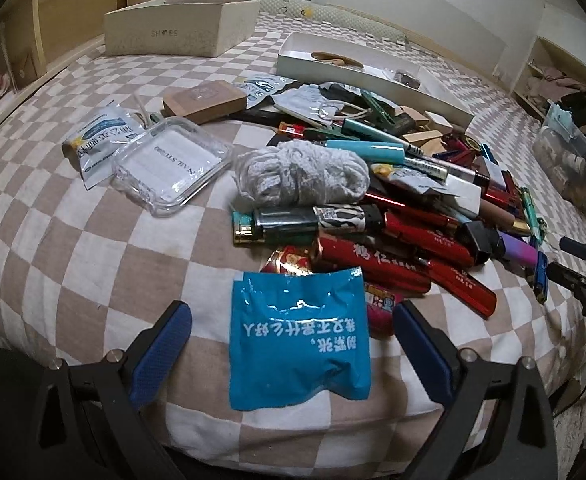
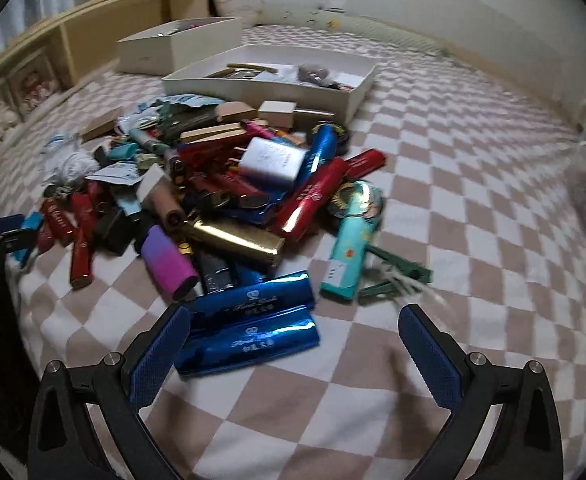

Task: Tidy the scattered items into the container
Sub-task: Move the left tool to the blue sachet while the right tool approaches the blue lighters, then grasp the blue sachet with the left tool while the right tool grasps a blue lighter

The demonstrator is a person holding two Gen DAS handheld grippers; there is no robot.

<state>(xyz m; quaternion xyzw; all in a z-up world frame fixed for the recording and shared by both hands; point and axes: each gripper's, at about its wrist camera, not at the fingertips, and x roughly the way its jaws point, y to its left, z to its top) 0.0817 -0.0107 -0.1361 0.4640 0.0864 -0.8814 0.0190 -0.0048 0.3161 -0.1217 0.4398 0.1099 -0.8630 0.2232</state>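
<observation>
A heap of lighters, pens and packets (image 1: pixel 393 184) lies on a checked bed cover. My left gripper (image 1: pixel 293 336) is open, its blue pads either side of a blue foil packet (image 1: pixel 299 336) lying flat at the heap's near edge. My right gripper (image 2: pixel 293 340) is open too; two blue metallic lighters (image 2: pixel 253 320) lie just beyond its left pad. A shallow white box (image 2: pixel 269 88) holding a few items sits behind the heap; it also shows in the left view as the white box (image 1: pixel 373 76). The right gripper's tip (image 1: pixel 577 268) shows at the left view's right edge.
A taller cream shoe box (image 1: pixel 177 32) stands at the back left, also seen as the cream box (image 2: pixel 173 46). A clear plastic case (image 1: pixel 171 164) and a white packet (image 1: pixel 97 140) lie left of the heap. A wooden headboard shelf (image 2: pixel 73 40) runs along the far left.
</observation>
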